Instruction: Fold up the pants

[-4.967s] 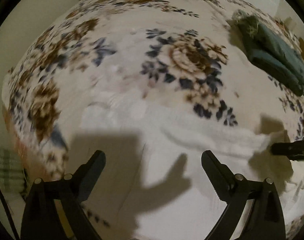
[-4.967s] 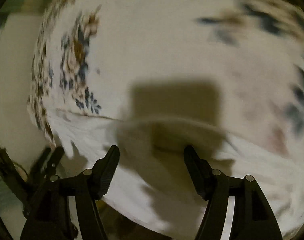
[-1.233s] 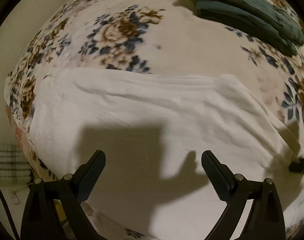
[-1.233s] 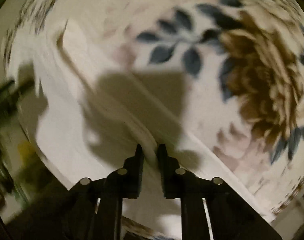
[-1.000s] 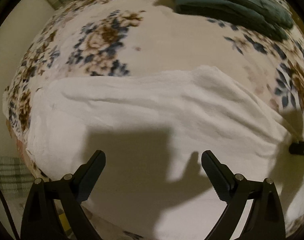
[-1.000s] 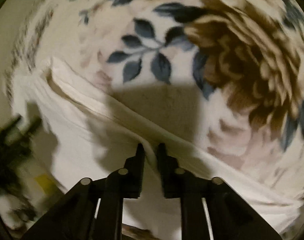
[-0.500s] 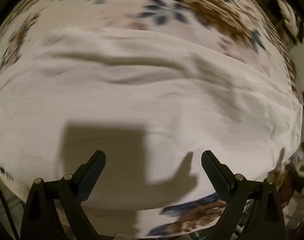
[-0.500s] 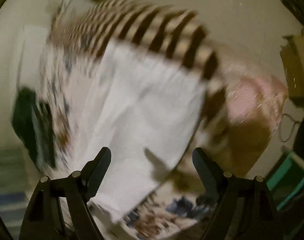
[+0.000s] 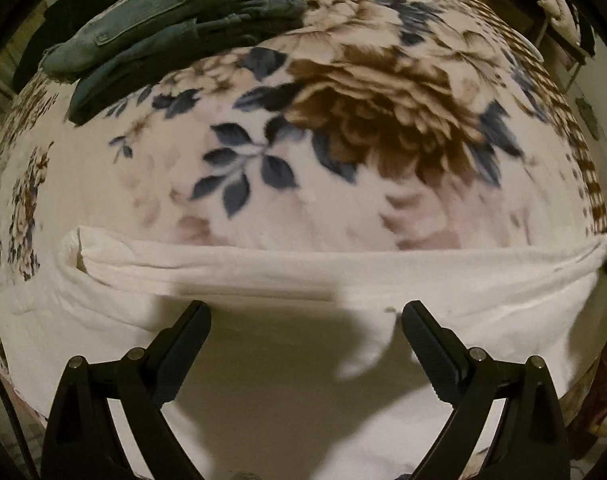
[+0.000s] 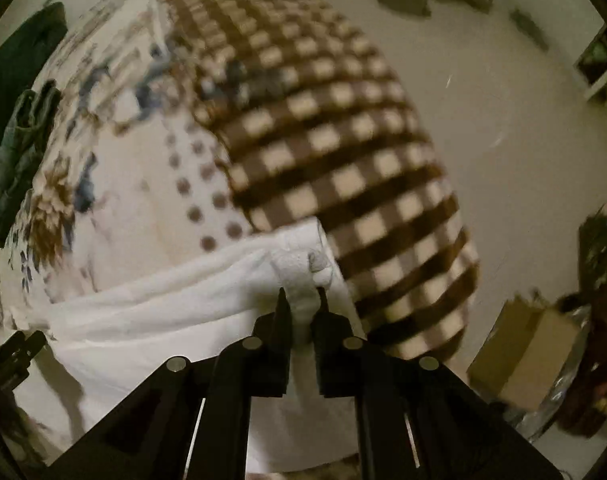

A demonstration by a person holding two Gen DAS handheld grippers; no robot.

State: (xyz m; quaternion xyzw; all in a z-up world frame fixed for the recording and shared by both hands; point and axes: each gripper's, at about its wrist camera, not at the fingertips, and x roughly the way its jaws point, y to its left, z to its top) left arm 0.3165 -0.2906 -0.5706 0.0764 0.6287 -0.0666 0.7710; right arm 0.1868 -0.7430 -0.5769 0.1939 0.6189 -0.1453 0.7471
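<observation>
The near part of the white pants [image 9: 303, 380] is cut off by the lower frame edge and hidden behind the left gripper [image 9: 305, 324]. The folded green garment [image 9: 175, 20] runs past the top edge. The checkered blanket [image 10: 343, 168] is motion-blurred. The cardboard box [image 10: 527, 344] is blurred; contents unreadable.

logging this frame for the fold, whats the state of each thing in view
white pants: lying flat on the blanket, far edge doubled over
left claw: open, empty, over the pants
right claw: shut on a bunched corner of the pants
green pants: folded, set aside
floral blanket: spread out
</observation>
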